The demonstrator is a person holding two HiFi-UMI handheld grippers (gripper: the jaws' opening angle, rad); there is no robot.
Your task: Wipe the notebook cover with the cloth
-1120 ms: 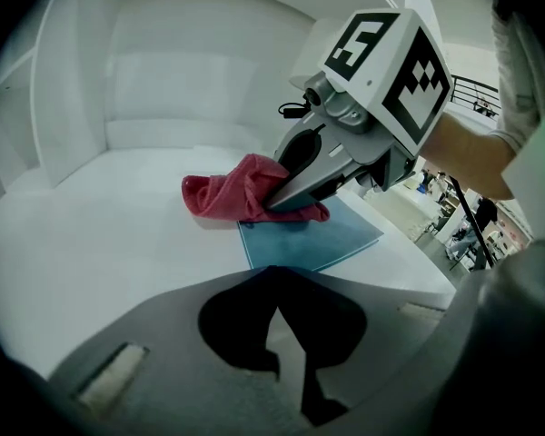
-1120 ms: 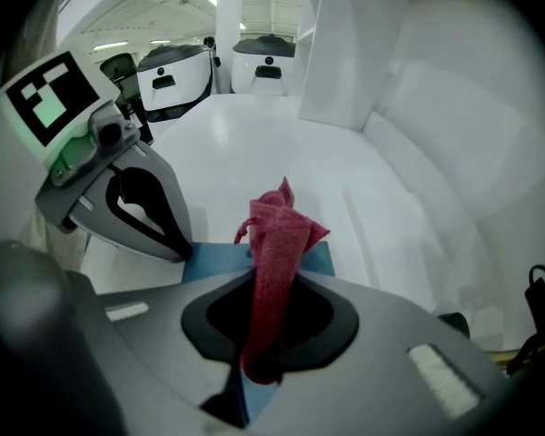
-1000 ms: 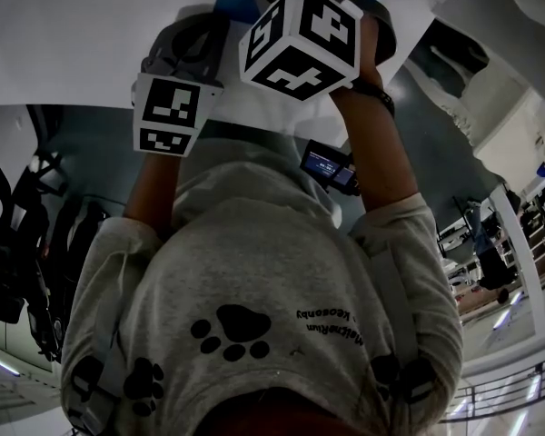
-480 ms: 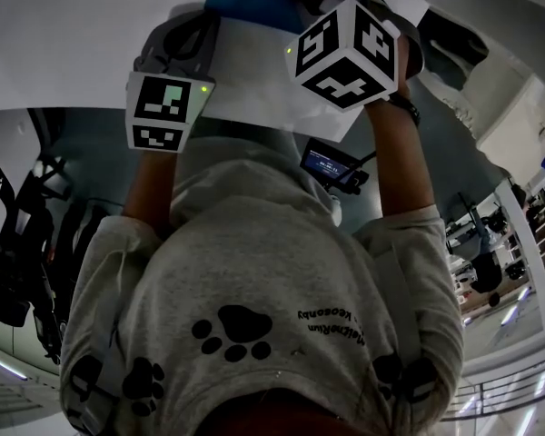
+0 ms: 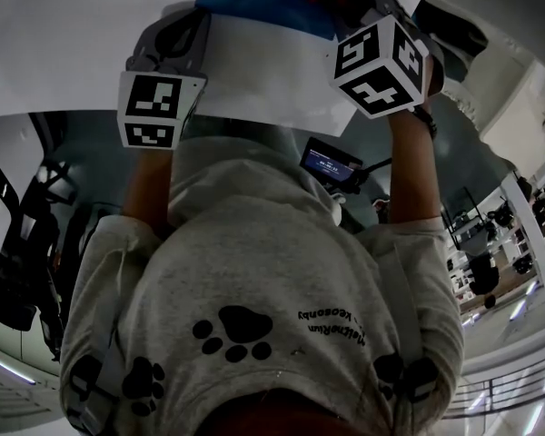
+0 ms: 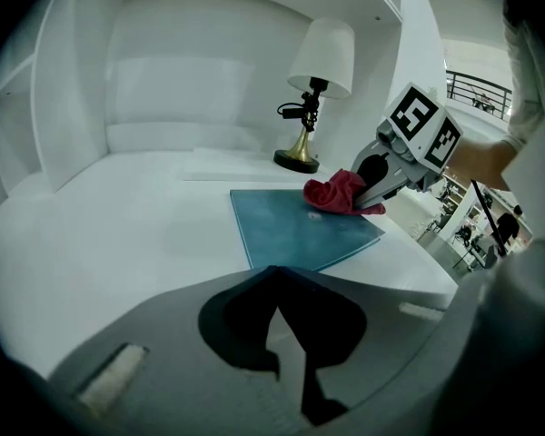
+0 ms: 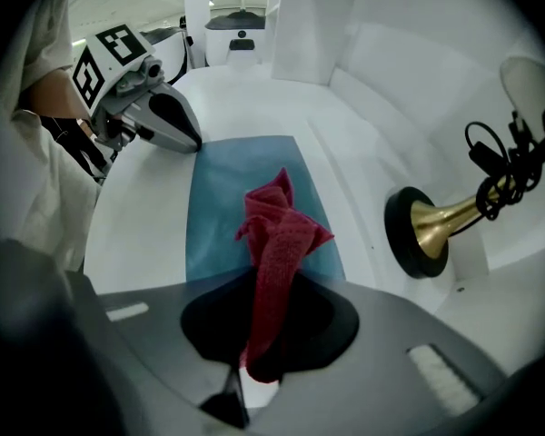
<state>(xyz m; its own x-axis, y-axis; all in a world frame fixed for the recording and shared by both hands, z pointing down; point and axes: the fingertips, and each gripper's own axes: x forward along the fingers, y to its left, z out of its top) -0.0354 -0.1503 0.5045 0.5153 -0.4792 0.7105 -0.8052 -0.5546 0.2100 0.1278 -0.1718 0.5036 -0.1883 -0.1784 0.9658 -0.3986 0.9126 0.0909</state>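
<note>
I'm working in a staged desk nook inside a big lab hall: a white surface (image 6: 118,216) and white walls (image 6: 191,71) behind the lamp (image 6: 320,62); right of the lamp, a balcony railing (image 6: 477,84) and equipment stands (image 6: 483,234).

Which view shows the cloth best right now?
The right gripper view: the cloth runs from the right tongs, shut on it, out onto the notebook. The left gripper view shows it bunched, side-on. The head view catches only a red sliver at the top edge.
</note>
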